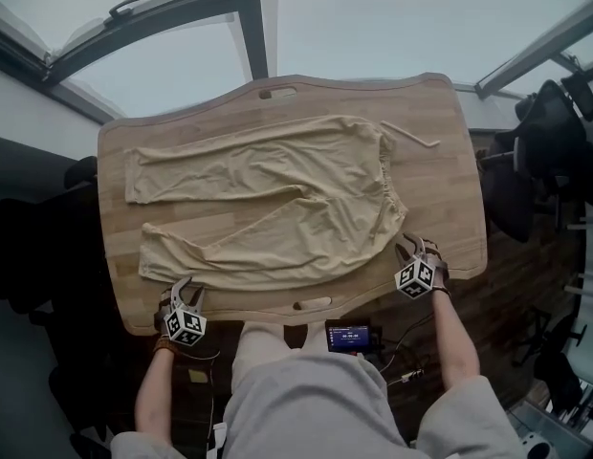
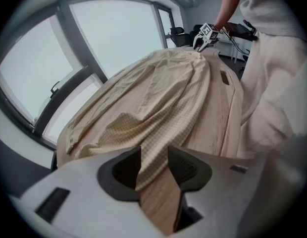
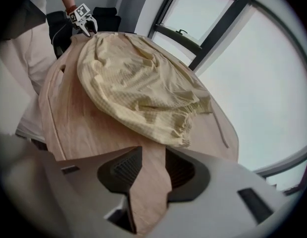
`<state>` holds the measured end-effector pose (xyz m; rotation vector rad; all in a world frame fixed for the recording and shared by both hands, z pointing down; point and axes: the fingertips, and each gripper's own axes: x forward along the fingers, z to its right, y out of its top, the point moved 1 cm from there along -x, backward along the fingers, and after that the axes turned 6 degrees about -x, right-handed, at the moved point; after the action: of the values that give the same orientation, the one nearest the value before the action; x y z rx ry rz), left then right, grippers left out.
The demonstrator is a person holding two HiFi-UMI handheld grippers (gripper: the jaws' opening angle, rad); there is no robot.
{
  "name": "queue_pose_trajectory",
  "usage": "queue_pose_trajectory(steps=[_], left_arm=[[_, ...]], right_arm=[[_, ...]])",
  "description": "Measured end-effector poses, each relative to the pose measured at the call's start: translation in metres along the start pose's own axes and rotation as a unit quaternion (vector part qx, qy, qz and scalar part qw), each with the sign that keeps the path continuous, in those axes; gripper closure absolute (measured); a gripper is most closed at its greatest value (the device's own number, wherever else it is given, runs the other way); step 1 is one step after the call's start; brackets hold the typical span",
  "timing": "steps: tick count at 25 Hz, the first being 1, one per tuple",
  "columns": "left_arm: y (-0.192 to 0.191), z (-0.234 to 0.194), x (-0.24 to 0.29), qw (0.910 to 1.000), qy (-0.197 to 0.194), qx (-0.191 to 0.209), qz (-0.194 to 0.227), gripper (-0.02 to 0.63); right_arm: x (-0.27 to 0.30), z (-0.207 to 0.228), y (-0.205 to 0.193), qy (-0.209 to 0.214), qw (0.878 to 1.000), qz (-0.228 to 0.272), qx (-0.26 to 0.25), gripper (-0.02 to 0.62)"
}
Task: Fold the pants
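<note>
- The pants (image 1: pixel 277 199) lie flat on the wooden table (image 1: pixel 450 142), with the legs to the left and the waist to the right.
- The left gripper (image 1: pixel 182 287) is at the near leg's end. Its jaws are apart, and cloth shows in the gap.
- The right gripper (image 1: pixel 417 249) is by the waist. Its jaws are apart, with only bare wood between them.
- The person's body (image 1: pixel 306 390) hides part of the table's near edge.
- The dark things (image 1: pixel 545 151) at the right are too dim to make out.
</note>
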<state>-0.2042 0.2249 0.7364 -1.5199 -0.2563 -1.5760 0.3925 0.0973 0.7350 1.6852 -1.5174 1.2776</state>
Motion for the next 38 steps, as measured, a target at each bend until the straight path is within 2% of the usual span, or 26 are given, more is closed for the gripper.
queue_pose_trajectory(steps=[3, 7, 11, 14, 17, 19, 22, 24, 25, 28, 32, 38], left_arm=[[-0.014, 0.009, -0.002, 0.9996, 0.011, -0.015, -0.022, 0.433], [-0.027, 0.011, -0.002, 0.9973, 0.031, -0.05, -0.044, 0.433], [-0.029, 0.012, 0.002, 0.9949, 0.036, -0.077, -0.053, 0.433], [-0.024, 0.017, 0.006, 0.996, 0.021, -0.067, -0.055, 0.433], [-0.023, 0.017, 0.008, 0.9973, 0.013, -0.04, -0.061, 0.433], [-0.022, 0.011, 0.009, 0.9972, 0.014, -0.039, -0.062, 0.433], [-0.021, 0.003, 0.013, 0.9957, 0.003, -0.069, -0.062, 0.433], [-0.021, 0.002, 0.018, 0.9932, -0.01, -0.097, -0.064, 0.434], [-0.021, 0.002, 0.02, 0.9926, -0.015, -0.1, -0.067, 0.439], [-0.02, 0.004, 0.022, 0.9936, -0.022, -0.08, -0.077, 0.494], [-0.019, 0.01, 0.021, 0.994, -0.037, -0.06, -0.084, 0.585], [-0.022, 0.031, 0.004, 0.9936, -0.082, -0.038, -0.068, 0.592]], right_arm=[[0.011, 0.026, -0.012, -0.011, 1.0, -0.004, -0.027, 0.445], [0.024, 0.049, -0.006, -0.022, 0.997, 0.007, -0.078, 0.446], [0.034, 0.047, 0.014, 0.006, 0.991, 0.035, -0.128, 0.442], [0.038, 0.034, 0.025, 0.038, 0.982, 0.046, -0.181, 0.443], [0.042, 0.029, 0.026, 0.041, 0.971, 0.042, -0.234, 0.448], [0.044, 0.03, 0.027, 0.045, 0.966, 0.04, -0.25, 0.443], [0.048, 0.026, 0.033, 0.081, 0.969, 0.033, -0.233, 0.509], [0.05, 0.025, 0.037, 0.101, 0.975, 0.021, -0.196, 0.571], [0.05, 0.025, 0.038, 0.106, 0.979, 0.013, -0.173, 0.574], [0.045, 0.027, 0.034, 0.109, 0.987, 0.004, -0.118, 0.577], [0.027, 0.022, 0.01, 0.109, 0.991, 0.006, -0.08, 0.577], [0.013, 0.006, -0.037, 0.102, 0.993, -0.015, -0.058, 0.569]])
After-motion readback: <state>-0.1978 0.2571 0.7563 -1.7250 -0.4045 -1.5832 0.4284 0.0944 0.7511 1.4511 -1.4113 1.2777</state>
